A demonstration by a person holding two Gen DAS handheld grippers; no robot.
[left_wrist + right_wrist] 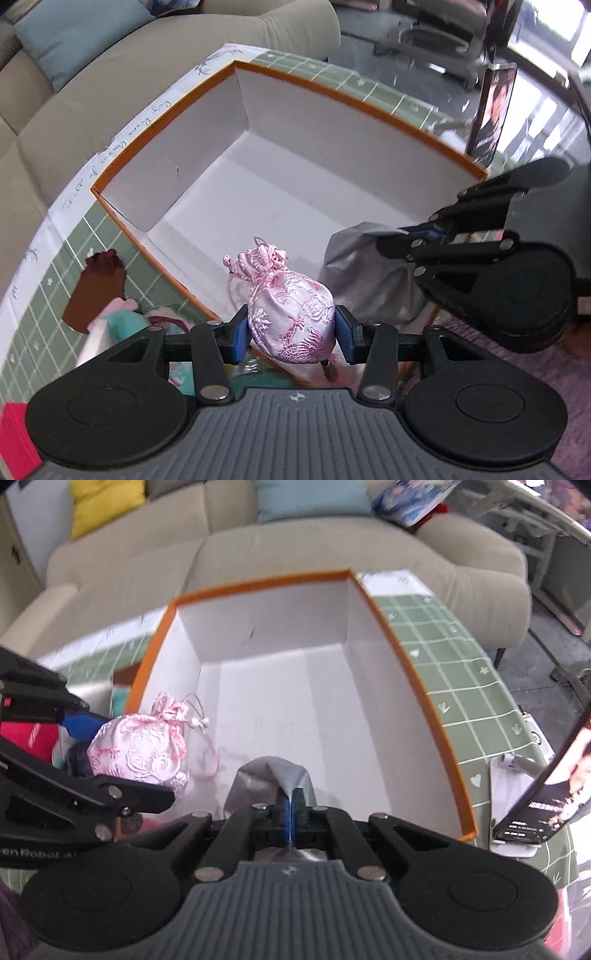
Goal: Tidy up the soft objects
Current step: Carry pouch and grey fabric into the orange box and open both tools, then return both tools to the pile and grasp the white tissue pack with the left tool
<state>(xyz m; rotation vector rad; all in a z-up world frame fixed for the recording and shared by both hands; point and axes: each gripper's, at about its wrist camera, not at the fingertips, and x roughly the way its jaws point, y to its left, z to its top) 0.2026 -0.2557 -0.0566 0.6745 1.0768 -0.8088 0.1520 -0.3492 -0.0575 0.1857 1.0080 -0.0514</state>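
A pink embroidered drawstring pouch (291,314) sits squeezed between the blue pads of my left gripper (291,332), held over the near edge of an orange-rimmed box (173,122) with a white inside. From the right wrist view the same pouch (142,751) hangs at the box's (424,698) left side. My right gripper (291,805) is shut on a fold of a grey silvery soft bag (258,779), also above the box's near end. That grey bag (369,280) and the right gripper (424,240) show at the right in the left wrist view.
The box stands on a green checked tablecloth (461,672). Left of it lie a brown plush piece (98,286), teal and pink soft things (125,321) and a red item (16,439). A propped phone (546,786) stands right. A beige sofa (295,546) with cushions lies beyond.
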